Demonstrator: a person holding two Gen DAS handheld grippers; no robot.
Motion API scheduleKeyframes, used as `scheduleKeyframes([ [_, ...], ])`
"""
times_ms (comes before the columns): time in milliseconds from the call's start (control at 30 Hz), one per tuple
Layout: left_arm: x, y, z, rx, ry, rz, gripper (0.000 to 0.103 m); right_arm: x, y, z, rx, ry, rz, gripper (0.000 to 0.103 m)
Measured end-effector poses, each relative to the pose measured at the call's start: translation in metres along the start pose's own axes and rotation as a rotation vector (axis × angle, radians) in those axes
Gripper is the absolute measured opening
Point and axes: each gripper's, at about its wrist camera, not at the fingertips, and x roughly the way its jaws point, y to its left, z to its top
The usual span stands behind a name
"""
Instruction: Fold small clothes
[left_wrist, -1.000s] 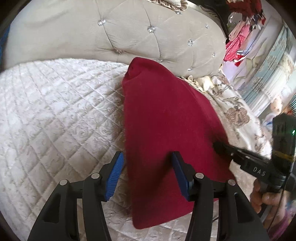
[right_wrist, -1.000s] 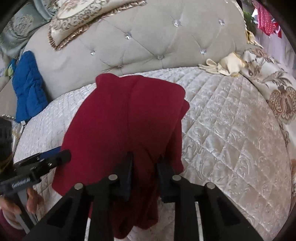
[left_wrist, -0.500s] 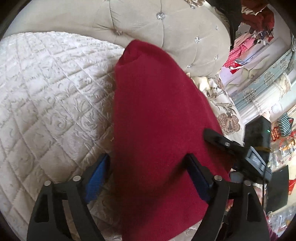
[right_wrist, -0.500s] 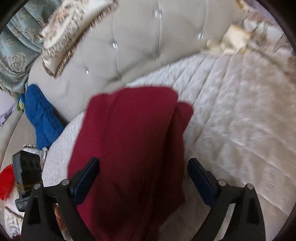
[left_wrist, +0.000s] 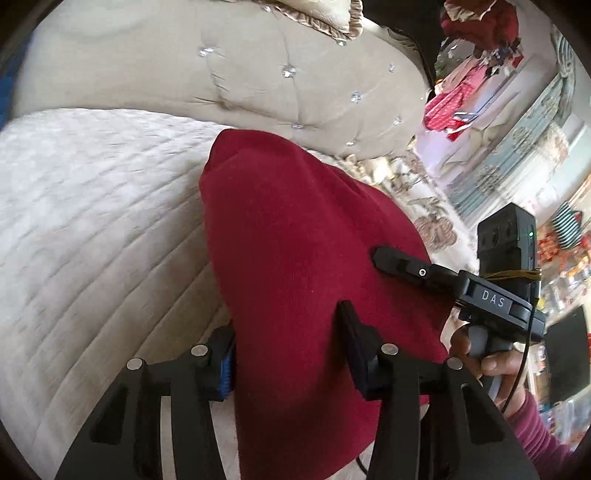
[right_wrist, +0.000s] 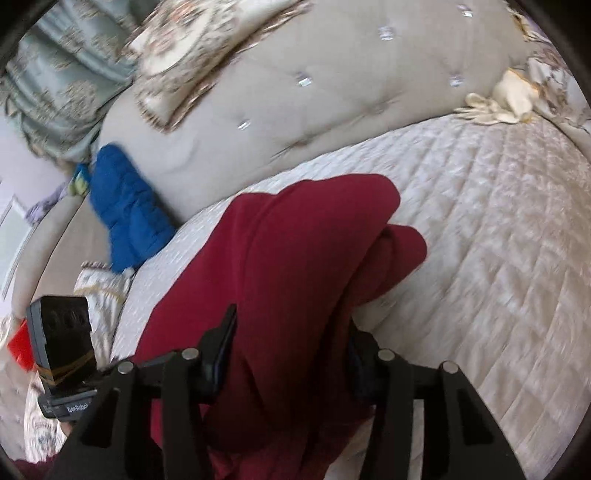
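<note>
Red cloth (left_wrist: 306, 280) lies on the quilt (left_wrist: 92, 236), draped over both grippers. Left gripper (left_wrist: 288, 343) and right gripper (right_wrist: 288, 343) have fingers spread, pinching nothing, so it could slide off or bunch up. Headboard (right_wrist: 332, 92) and blue jacket (right_wrist: 125, 214) sit close behind.
</note>
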Motion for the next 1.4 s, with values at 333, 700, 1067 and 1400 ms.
scheduleKeyframes([
  [333,-0.029,0.023,-0.082,-0.081,0.05,0.157,0.028,0.003,0.04,-0.049,-0.106,0.136,-0.123,0.067],
  [700,-0.024,0.013,-0.036,-0.049,-0.081,0.351,0.042,0.003,0.09,-0.042,-0.292,0.053,-0.202,0.043],
  [1067,-0.013,0.0,-0.046,0.026,-0.093,0.468,0.045,-0.008,0.088,-0.057,-0.26,0.026,-0.283,0.043],
  [1400,-0.049,-0.022,-0.056,0.073,-0.201,0.511,0.045,-0.006,0.071,-0.09,-0.201,0.072,-0.304,0.051],
])
